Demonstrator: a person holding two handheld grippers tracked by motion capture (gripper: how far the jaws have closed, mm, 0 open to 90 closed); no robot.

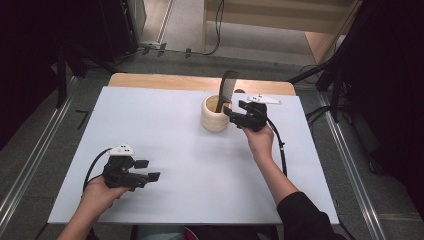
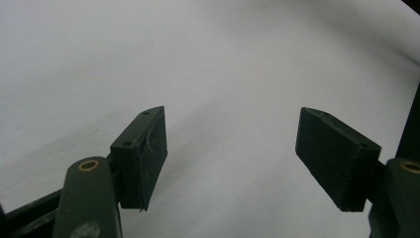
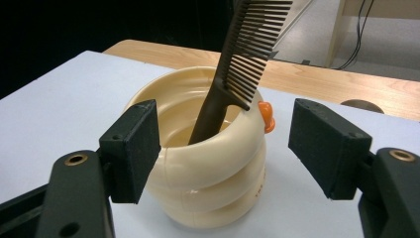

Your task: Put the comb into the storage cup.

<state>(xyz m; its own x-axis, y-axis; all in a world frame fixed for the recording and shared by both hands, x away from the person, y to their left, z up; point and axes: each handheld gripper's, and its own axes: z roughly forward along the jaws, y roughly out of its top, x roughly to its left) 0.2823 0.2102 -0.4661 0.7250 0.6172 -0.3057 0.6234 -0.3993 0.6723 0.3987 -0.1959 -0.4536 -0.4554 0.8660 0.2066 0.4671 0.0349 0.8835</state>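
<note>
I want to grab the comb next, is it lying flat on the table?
No, the comb stands tilted in the cream cup, handle down inside it and teeth sticking up above the rim.

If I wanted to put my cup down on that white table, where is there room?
Plenty: the whole left half of the white table is bare, from the far wooden edge down to the left gripper, and so is the middle strip between the two hands. It is crowded only at the far right, where the right gripper meets the cream holder with its comb.
</note>
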